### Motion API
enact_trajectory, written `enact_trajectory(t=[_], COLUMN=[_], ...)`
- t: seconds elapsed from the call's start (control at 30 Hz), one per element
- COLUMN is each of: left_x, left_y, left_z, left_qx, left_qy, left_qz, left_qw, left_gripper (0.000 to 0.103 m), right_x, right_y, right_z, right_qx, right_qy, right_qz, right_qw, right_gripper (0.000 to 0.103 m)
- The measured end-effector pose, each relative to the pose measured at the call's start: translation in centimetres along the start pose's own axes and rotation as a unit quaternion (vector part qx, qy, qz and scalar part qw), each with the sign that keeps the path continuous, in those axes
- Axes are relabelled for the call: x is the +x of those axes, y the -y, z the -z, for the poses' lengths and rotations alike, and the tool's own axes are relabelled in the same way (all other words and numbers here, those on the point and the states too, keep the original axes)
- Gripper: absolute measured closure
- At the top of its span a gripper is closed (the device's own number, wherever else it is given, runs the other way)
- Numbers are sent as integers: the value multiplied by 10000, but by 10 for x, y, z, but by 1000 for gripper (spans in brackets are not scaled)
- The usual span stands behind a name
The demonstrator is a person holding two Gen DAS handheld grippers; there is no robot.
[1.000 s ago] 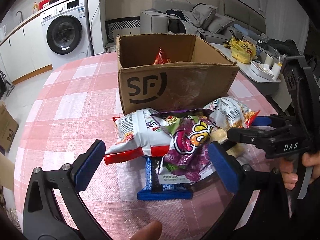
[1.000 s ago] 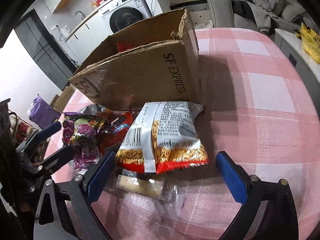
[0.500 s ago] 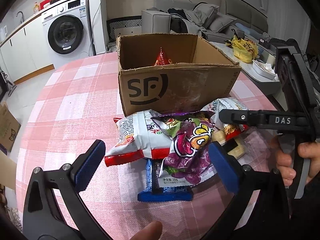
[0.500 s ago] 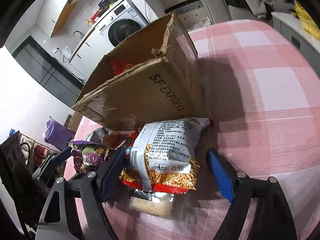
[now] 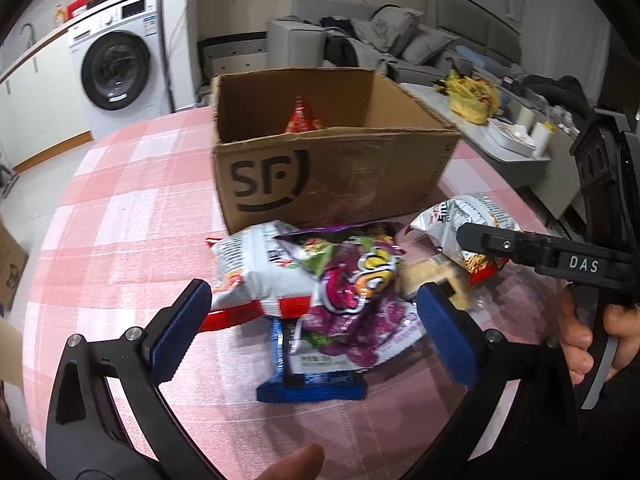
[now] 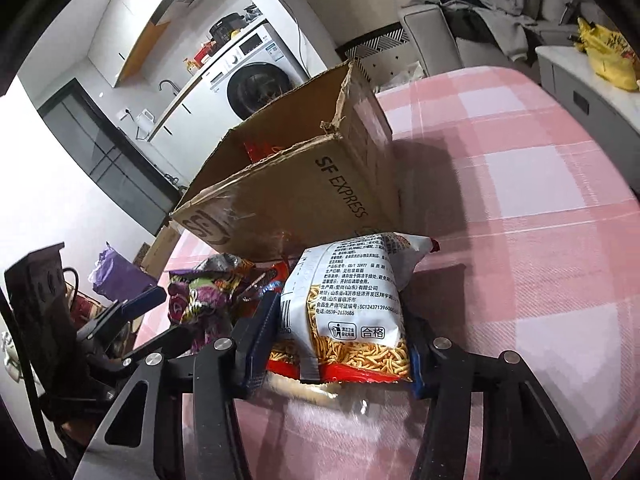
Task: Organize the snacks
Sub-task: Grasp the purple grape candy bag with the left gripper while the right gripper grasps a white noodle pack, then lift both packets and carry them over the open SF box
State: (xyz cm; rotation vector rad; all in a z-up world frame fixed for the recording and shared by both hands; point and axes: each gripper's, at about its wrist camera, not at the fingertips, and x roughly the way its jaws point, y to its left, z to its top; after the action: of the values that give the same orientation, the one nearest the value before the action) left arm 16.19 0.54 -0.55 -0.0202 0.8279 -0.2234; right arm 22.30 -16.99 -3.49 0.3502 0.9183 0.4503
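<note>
Two grippers are working, and mine on the right has the step in hand: the right gripper [image 6: 340,344] has its blue pads pressed against both sides of the white noodle-snack bag [image 6: 352,312], which sits between the fingers and just ahead of them, its far end near the cardboard box [image 6: 304,200]. I judge this as the pick-up of one snack for boxing. The next move calls for a lift clear of the clear-wrapped pack [image 6: 308,392] beneath the fingertips, then a carry forward over the near wall of the box, where a red packet [image 5: 302,120] already lies.

My left gripper [image 5: 316,328] hangs with fingers spread wide and holding nothing, the purple bag [image 5: 356,296] and the white-and-red bag [image 5: 256,276] just ahead between them, on top of a blue pack [image 5: 312,390].

Everything rests on a pink checked tablecloth [image 5: 120,220]. Beyond the fingers stand a washing machine [image 5: 116,64] and a grey sofa [image 5: 400,36].
</note>
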Motion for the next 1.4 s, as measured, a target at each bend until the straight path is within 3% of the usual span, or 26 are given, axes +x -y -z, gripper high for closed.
enact_trajectory(t=[0.07,0.23,0.4,0.47,0.53,0.57,0.73,1.4], left_x=[1,5,4,2,2,1,-4,-52], left_y=[4,15,24,23,22,20,7,-21], left_z=[-1,-1,1,2,3,3,4,0], left_qx=[130,471,770,773,747,731,381,-162], left_qy=[-16,12,146,104,68,81,66,614], left_qz=[71,-52,-174,146,197,228,549,754], left_qw=[9999,9989,9968,9968,9970,9970,9977,9951], left_gripper=[10,17,36,63,67,74,79,80], right_x=[-5,-10,-15,-15,-15,-15,-18,-52], right_y=[1,2,2,0,0,0,-1,-22], right_z=[2,6,7,6,6,6,8,9], right_qx=[36,60,23,14,18,19,-1,-306], right_qy=[24,76,70,72,88,90,118,654], right_qz=[-1,28,71,83,82,77,57,-214], right_qw=[10000,9999,9999,9999,9999,9999,9999,9972], right_gripper=[49,49,49,49,49,49,49,49])
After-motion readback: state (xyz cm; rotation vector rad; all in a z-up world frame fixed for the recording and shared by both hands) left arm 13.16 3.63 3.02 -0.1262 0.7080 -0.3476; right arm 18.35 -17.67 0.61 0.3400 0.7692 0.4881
